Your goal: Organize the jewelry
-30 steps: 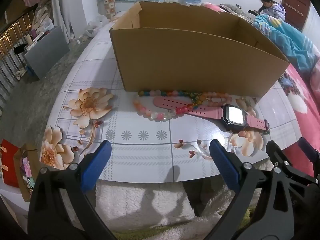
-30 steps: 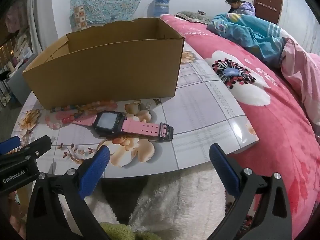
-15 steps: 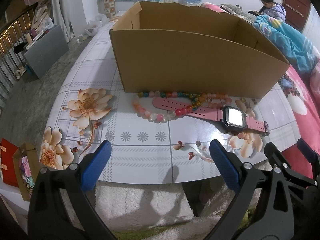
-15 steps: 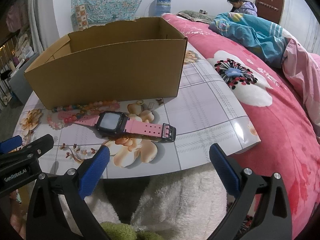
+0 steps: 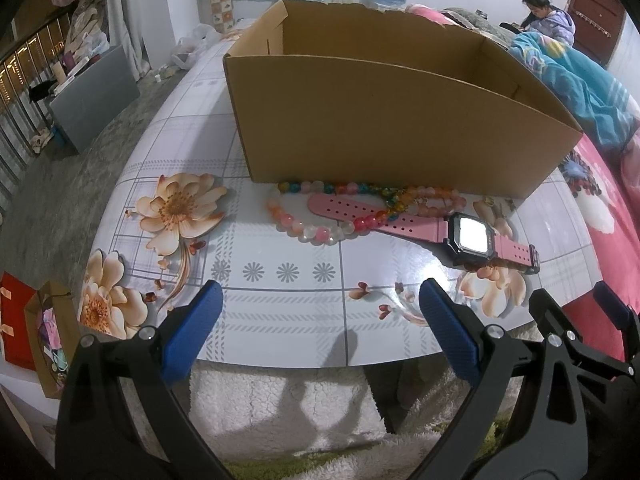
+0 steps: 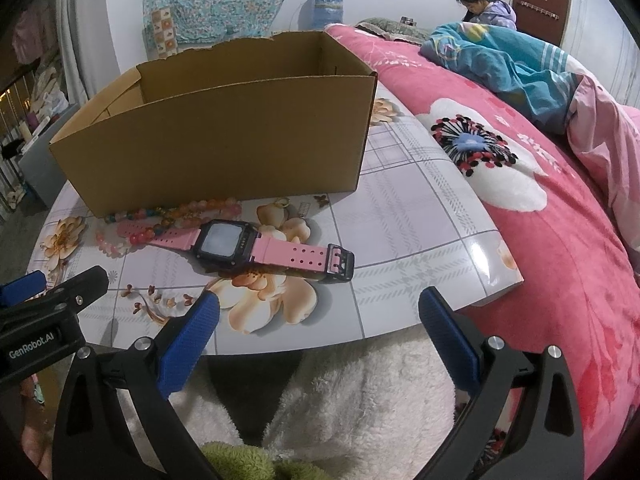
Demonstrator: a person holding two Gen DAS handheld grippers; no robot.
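In the left wrist view the left gripper (image 5: 320,320) hangs at the near edge of the bench (image 5: 280,304) with its jaws wide and holding nothing, aimed toward the bead bracelets (image 5: 320,232) that lie tangled just in front of the cardboard box (image 5: 380,136); one strand crosses over the strap of the pink watch (image 5: 468,236). A good pick here would likely take the nearest bead loop where it lies clear of the strap, so the watch is not dragged along, then lift well above the box wall before letting go inside. In the right wrist view the right gripper (image 6: 320,320) is likewise spread wide and empty, short of the watch (image 6: 224,242), which lies flat on the bench with its buckle end pointing right and its far strap under the beads (image 6: 176,210). The sensible grip is probably across the free strap near the case, lifted slowly so the strap slides out from the beads.
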